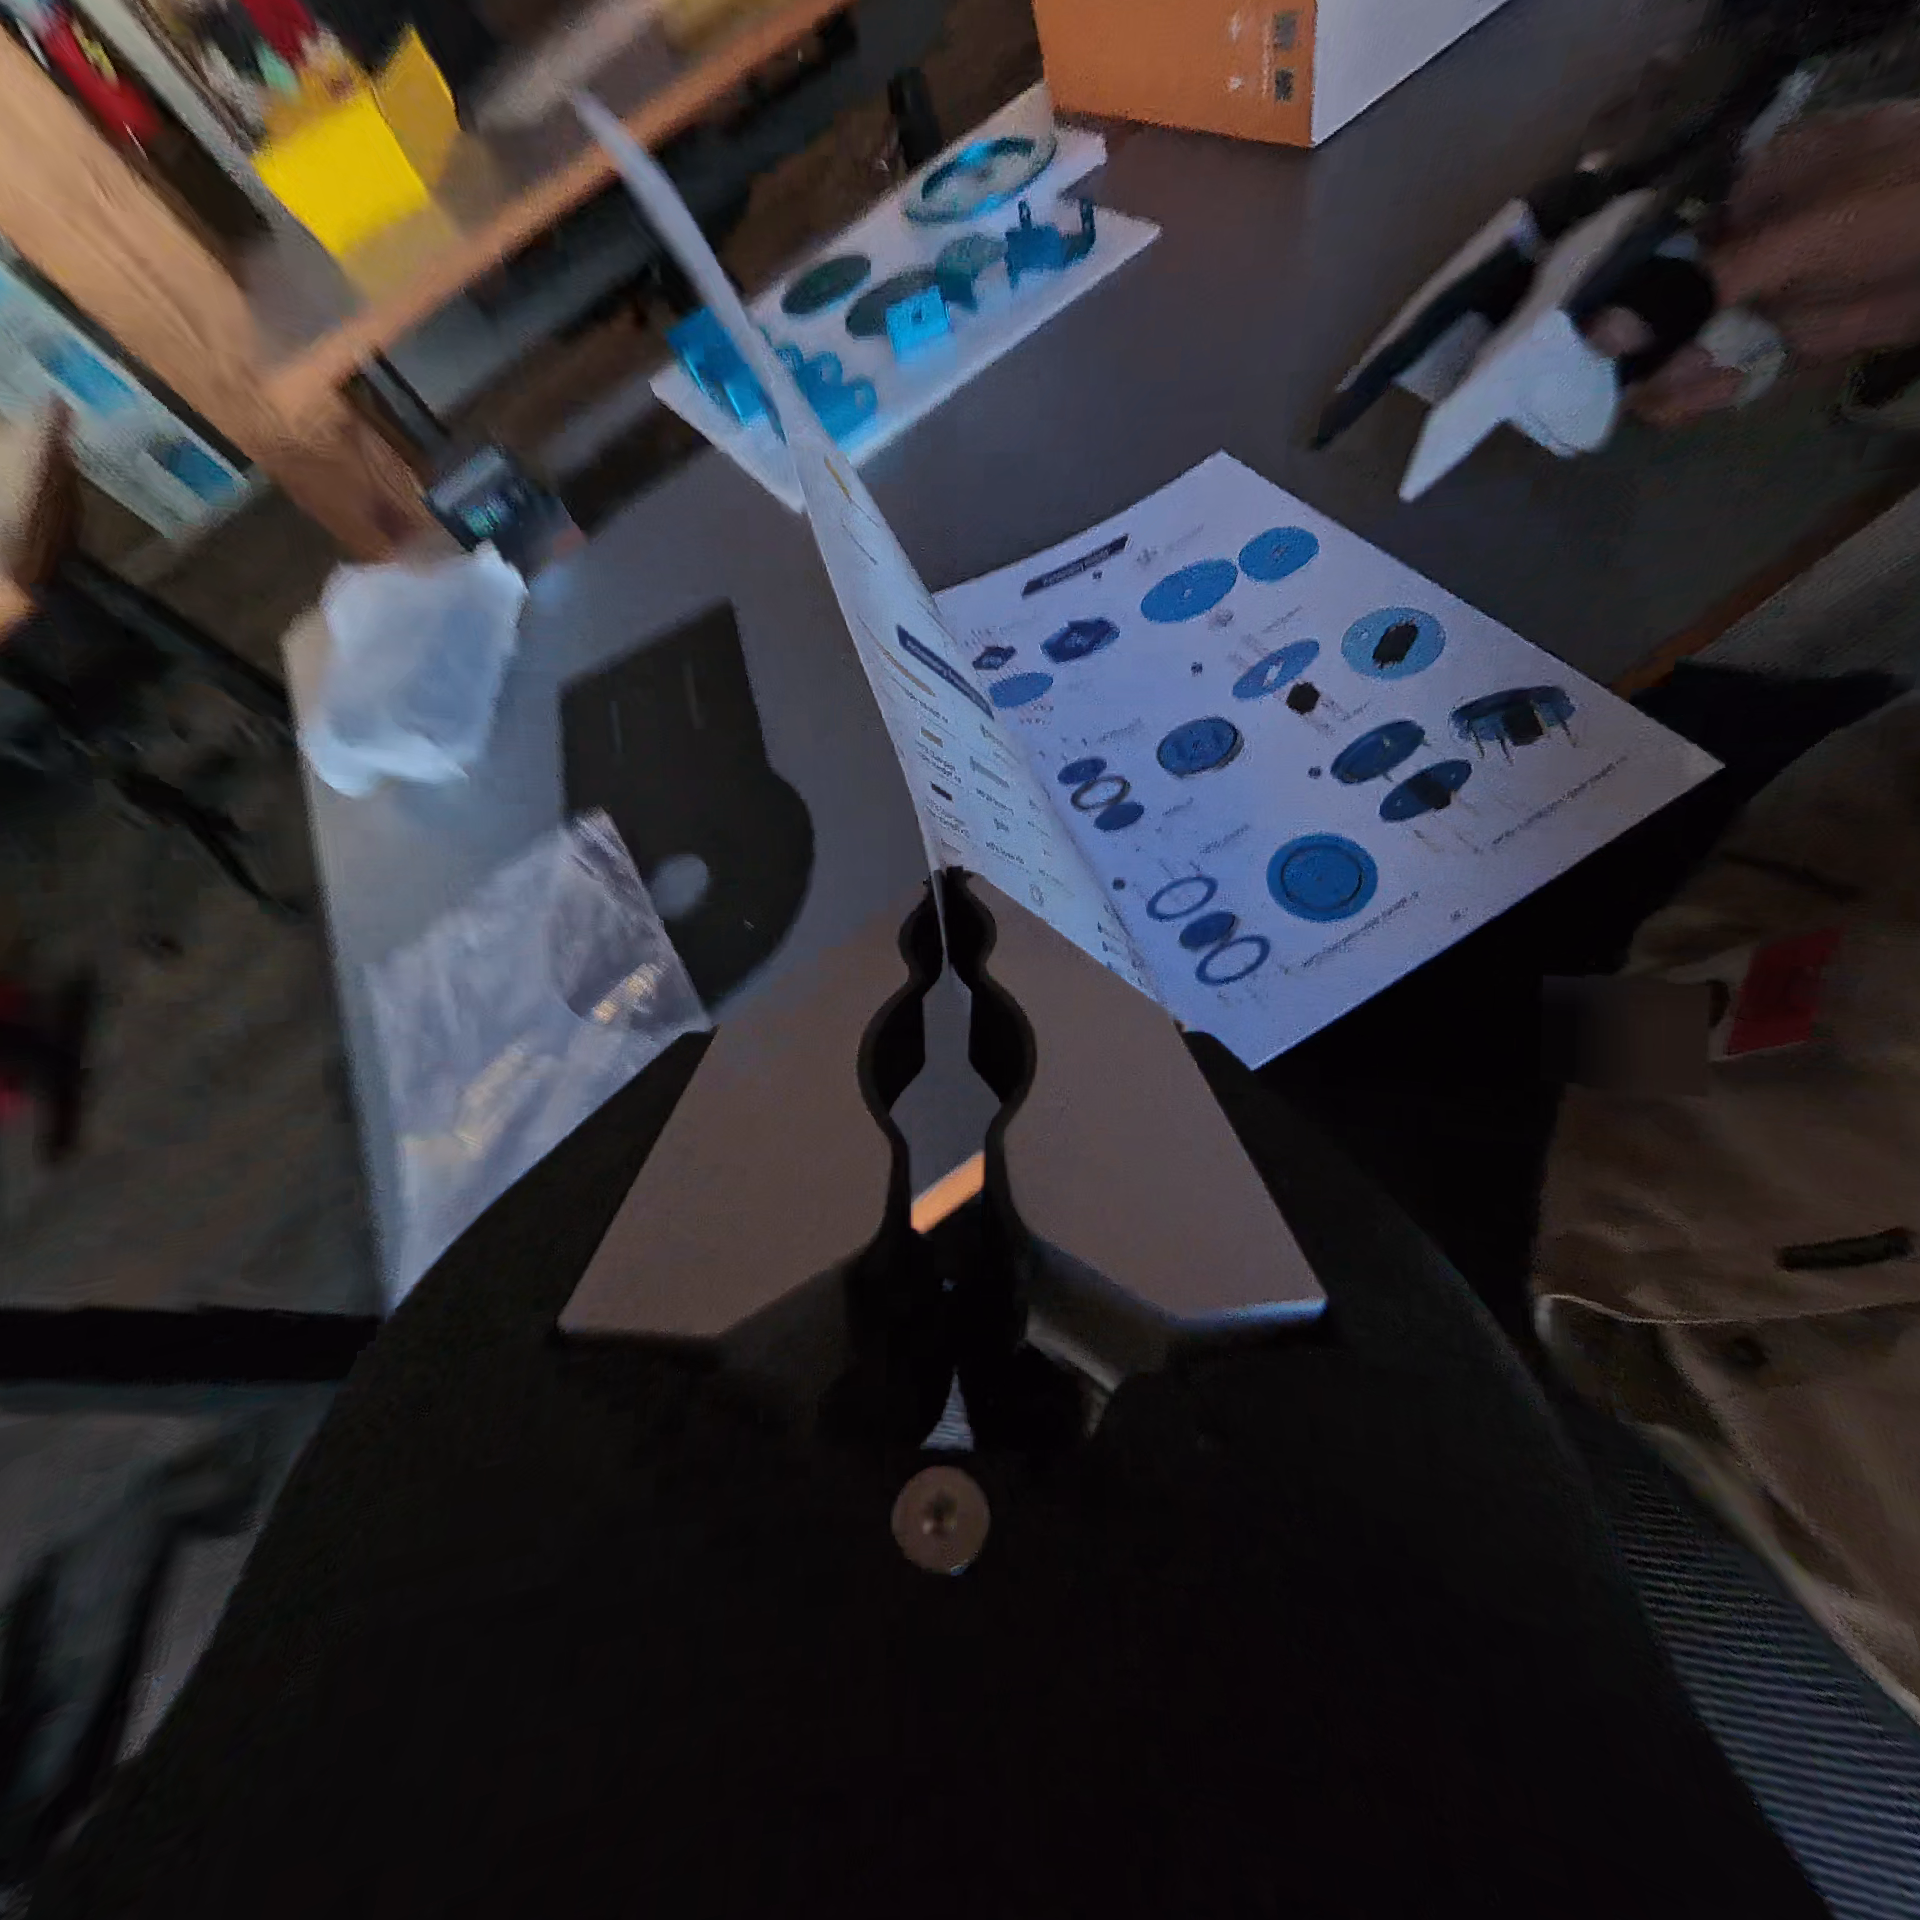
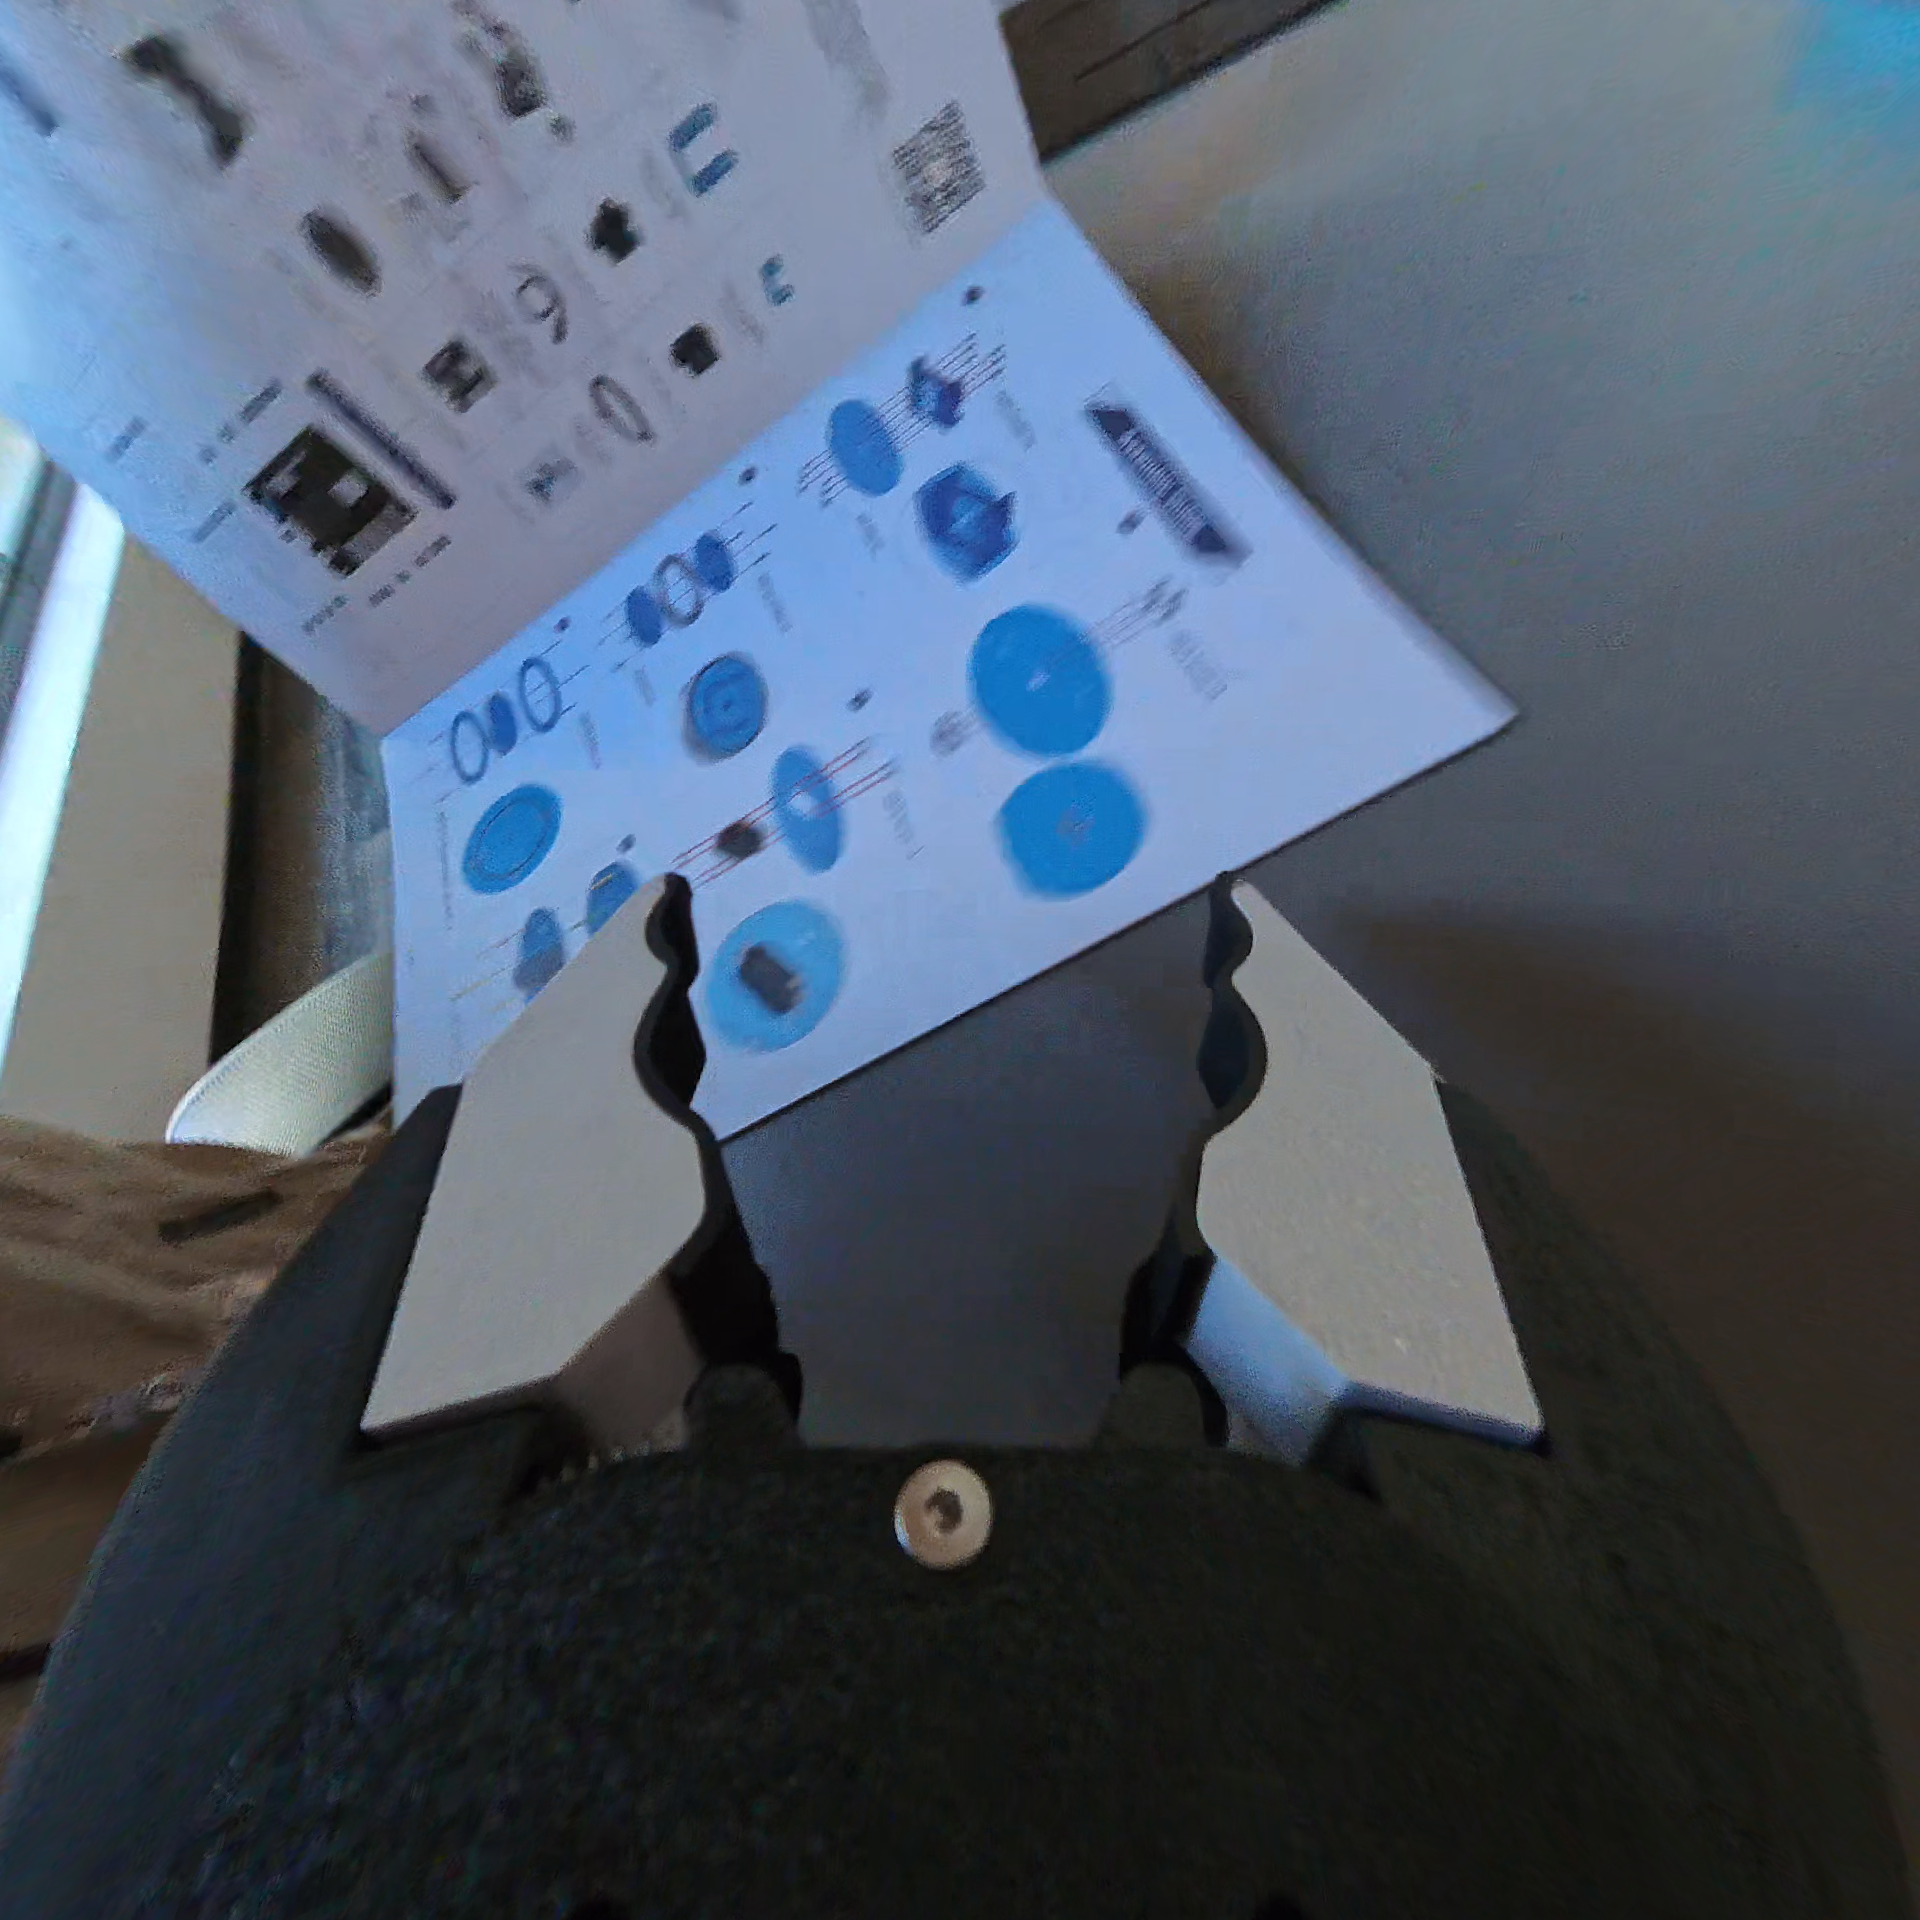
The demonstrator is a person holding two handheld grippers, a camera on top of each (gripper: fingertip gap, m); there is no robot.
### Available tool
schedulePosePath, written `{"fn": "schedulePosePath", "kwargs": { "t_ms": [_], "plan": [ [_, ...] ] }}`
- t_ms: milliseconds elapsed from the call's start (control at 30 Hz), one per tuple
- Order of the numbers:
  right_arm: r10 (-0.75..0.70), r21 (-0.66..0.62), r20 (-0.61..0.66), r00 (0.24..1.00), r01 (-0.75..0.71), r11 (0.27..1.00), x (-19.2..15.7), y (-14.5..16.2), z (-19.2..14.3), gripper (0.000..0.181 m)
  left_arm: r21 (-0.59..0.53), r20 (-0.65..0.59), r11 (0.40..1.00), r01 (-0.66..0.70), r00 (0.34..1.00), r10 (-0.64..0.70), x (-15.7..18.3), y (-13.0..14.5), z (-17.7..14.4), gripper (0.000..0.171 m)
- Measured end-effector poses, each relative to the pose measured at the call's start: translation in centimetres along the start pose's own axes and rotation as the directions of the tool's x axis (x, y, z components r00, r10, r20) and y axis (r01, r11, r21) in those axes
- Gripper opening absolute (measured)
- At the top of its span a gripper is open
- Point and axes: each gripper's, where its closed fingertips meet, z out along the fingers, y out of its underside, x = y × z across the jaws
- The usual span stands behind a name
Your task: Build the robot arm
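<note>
**Left gripper pinches the raised leaf of a folded sheet**

Left gripper has its jaws pressed together on the near edge of a printed instruction sheet, holding one leaf up on edge while the other leaf lies flat on the grey table. The fold runs away from the fingertips, and the raised leaf curves slightly toward its far end, so the paper looks limp and likely to bend further under its own weight.

Right gripper hovers with its jaws spread wide, holding nothing. In its own view the fingertips sit just above the near corner of the flat leaf of the instruction sheet, with the lifted leaf standing behind.

Beside the sheet in the left wrist view lie a black flat plate, a clear plastic bag and a crumpled white wrapper. Farther off, blue parts rest on a white board, and an orange and white box stands behind them.

Handling thin paper like this well seems to call for a light, steady pinch close to the edge and slow movement along the fold line, since a sharp pull could crease or tear the leaf. Both views are blurred by motion, so fine contact at the paper's edge is hard to judge.
</note>
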Motion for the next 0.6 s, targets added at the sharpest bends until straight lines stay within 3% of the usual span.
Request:
{"fn": "schedulePosePath", "kwargs": {
  "t_ms": [100,167,300,400,467,600],
  "plan": [
    [-0.082,0.025,-0.006,0.997,0.082,0.996,2.2,-3.4,1.9,0.097,0.096,0.058,0.975,-0.203,0.979,0.198,0.5,-2.9,-2.2,0.0],
    [-0.116,-0.005,0.075,0.99,0.117,0.993,1.8,-4.9,3.3,0.099,0.157,0.097,0.957,-0.245,0.968,0.232,-0.2,-4.4,-3.7,0.0],
    [-0.15,-0.032,0.336,0.93,0.17,0.985,-0.4,-7.2,6.7,0.087,0.267,0.126,0.934,-0.239,0.969,0.212,-1.7,-6.2,-6.2,0.0],
    [0.04,-0.186,0.559,0.828,0.078,0.979,-3.5,-6.4,9.6,0.084,0.306,0.128,0.926,-0.219,0.974,0.187,-2.4,-6.3,-7.2,0.0],
    [0.061,-0.194,0.609,0.791,0.074,0.978,-4.9,-6.7,11.8,0.073,0.32,0.141,0.923,-0.213,0.974,0.176,-2.8,-6.0,-7.8,0.0],
    [0.067,-0.203,0.665,0.743,0.094,0.975,-8.5,-7.4,14.9,0.073,0.378,0.17,0.905,-0.197,0.975,0.141,-3.7,-6.6,-9.3,0.0]
  ]
}}
